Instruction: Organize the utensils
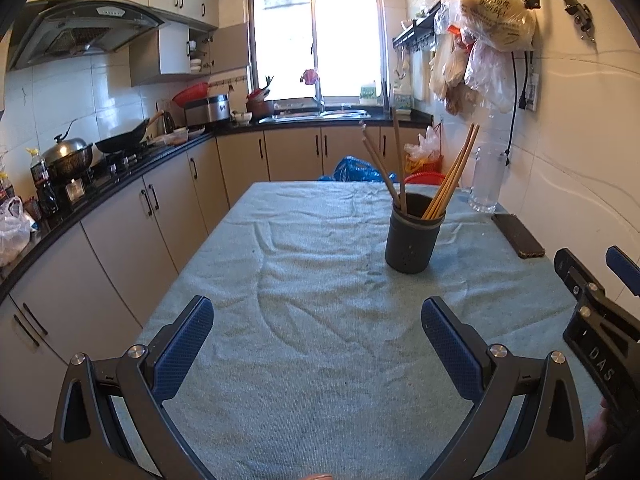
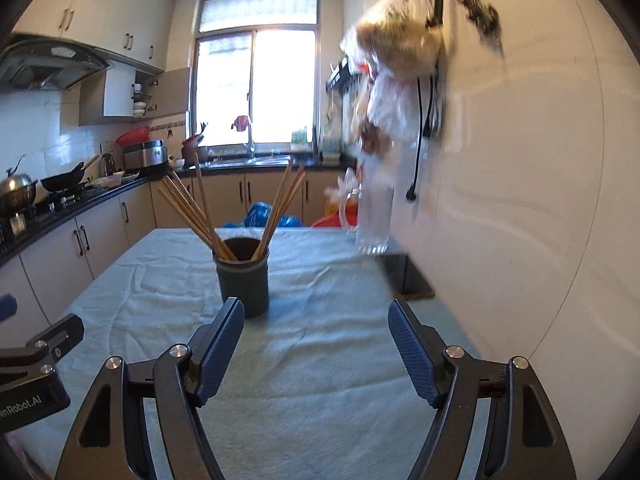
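A dark cylindrical utensil holder (image 1: 412,236) (image 2: 243,280) stands upright on the table's pale green cloth (image 1: 312,280) (image 2: 320,360). Several wooden chopsticks (image 1: 448,176) (image 2: 200,208) lean out of it in two bunches, left and right. My left gripper (image 1: 316,312) hovers open over the near part of the cloth, nothing between its blue pads, well short of the holder. My right gripper (image 2: 316,316) is open too, empty, its left finger just in front of the holder. It also shows at the right edge of the left wrist view (image 1: 600,280).
A clear glass jug (image 1: 486,182) (image 2: 374,220) and a dark phone (image 1: 518,235) (image 2: 408,276) lie near the tiled wall on the right. Plastic bags (image 1: 492,20) hang above them. Kitchen counter with stove and pots (image 1: 68,160) runs along the left.
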The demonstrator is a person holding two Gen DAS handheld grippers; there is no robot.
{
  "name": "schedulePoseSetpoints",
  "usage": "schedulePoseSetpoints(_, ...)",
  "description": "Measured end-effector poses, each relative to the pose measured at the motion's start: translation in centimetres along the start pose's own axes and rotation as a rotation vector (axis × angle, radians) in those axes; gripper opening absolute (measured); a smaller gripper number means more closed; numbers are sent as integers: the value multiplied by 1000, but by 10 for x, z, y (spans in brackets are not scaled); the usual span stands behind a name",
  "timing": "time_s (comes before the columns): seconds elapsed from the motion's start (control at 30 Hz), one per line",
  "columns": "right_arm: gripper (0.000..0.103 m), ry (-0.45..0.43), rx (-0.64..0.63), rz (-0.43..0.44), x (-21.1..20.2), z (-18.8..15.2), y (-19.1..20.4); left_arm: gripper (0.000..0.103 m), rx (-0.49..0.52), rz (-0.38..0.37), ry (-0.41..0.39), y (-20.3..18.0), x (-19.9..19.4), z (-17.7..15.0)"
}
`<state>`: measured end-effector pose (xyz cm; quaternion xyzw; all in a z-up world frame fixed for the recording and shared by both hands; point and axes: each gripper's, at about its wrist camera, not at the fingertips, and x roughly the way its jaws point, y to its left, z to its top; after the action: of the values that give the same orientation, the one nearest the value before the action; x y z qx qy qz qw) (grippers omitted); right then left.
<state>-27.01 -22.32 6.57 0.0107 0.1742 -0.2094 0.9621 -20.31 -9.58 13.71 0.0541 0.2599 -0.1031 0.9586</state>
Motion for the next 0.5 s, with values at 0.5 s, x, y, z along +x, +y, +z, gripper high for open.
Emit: schedulePoseSetpoints(0.5, 83, 13, 6, 13, 2, -1, -3, 103, -8, -13, -3, 2, -1, 2)
